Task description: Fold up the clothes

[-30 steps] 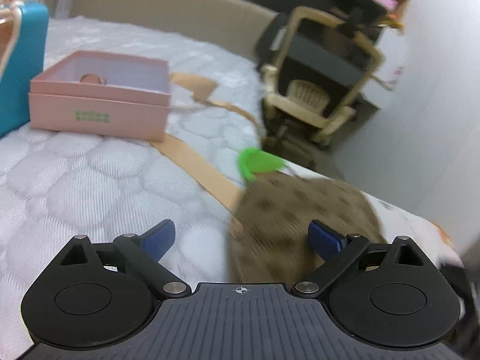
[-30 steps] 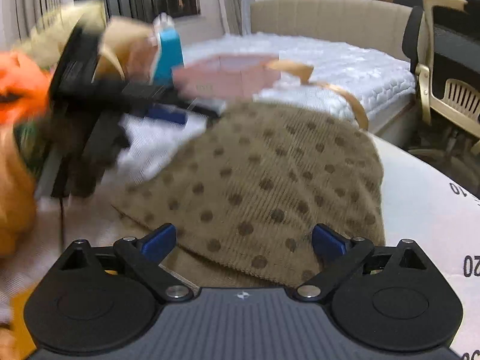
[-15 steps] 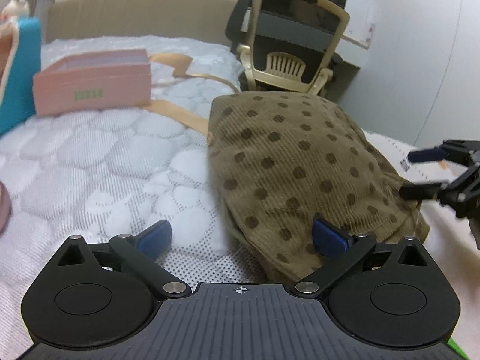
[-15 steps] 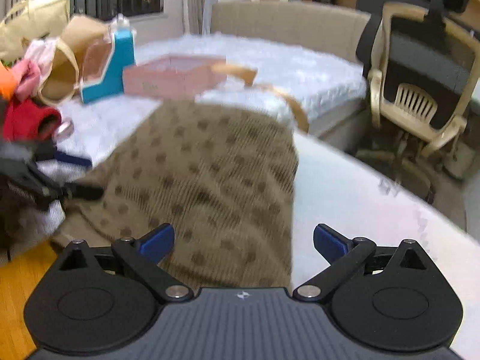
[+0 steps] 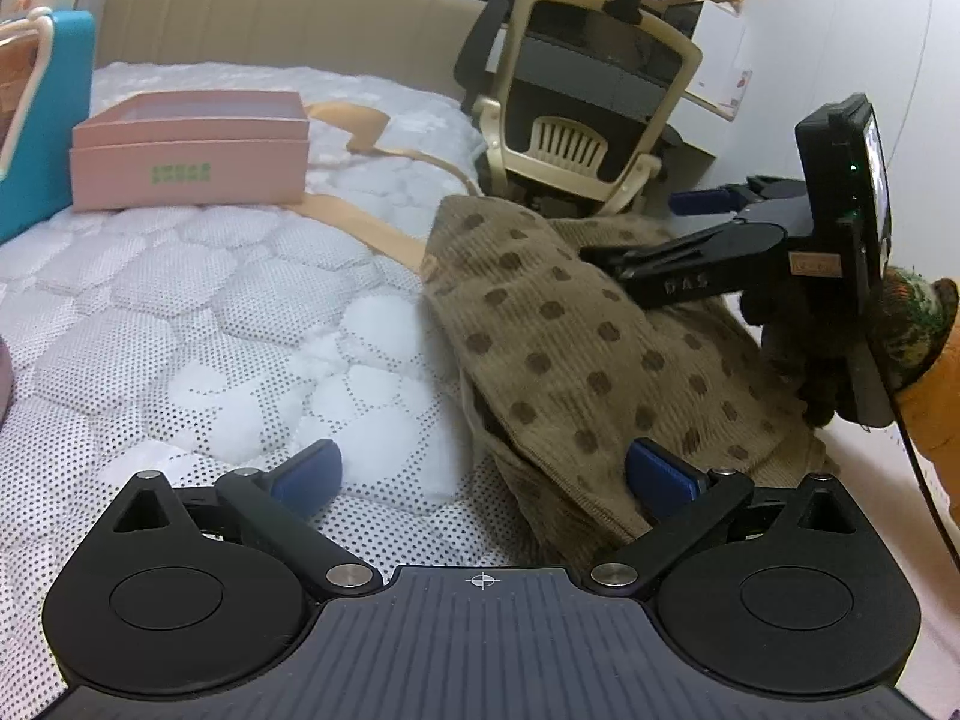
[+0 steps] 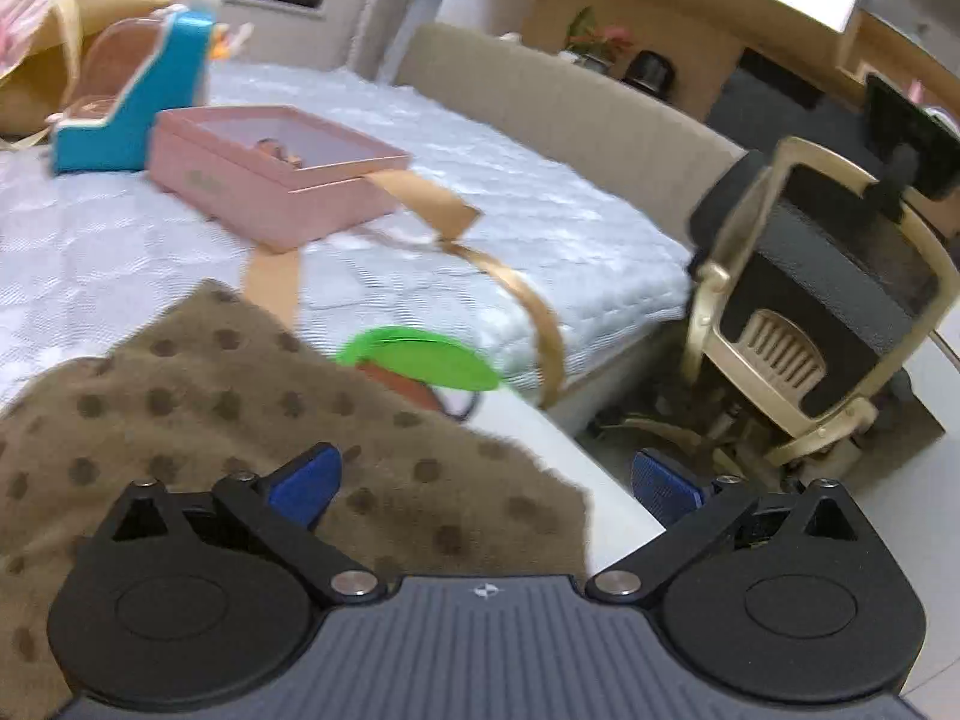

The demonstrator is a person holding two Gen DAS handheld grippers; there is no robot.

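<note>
A brown corduroy garment with dark dots (image 5: 570,348) lies folded on the white quilted mattress (image 5: 210,312), its near edge between my left gripper's fingers. My left gripper (image 5: 483,474) is open and low over that edge, its right pad (image 5: 660,474) against the cloth. My right gripper (image 5: 648,228) reaches in from the right, open, over the garment's far part. In the right wrist view the garment (image 6: 210,408) fills the lower left, and my right gripper (image 6: 483,480) is open, its left pad over the cloth and its right pad past the garment's corner.
A pink box (image 5: 192,150) and a blue case (image 5: 36,120) stand at the back left of the bed, and a tan ribbon (image 6: 528,294) trails from the box. A green disc (image 6: 420,357) lies by the garment. An office chair (image 6: 828,312) stands past the bed edge. A gloved hand (image 5: 798,348) holds the right gripper.
My right gripper has come in from the right and now hangs over the garment's far part, its view swung toward the bed corner and chair. The left gripper has edged closer to the near edge.
</note>
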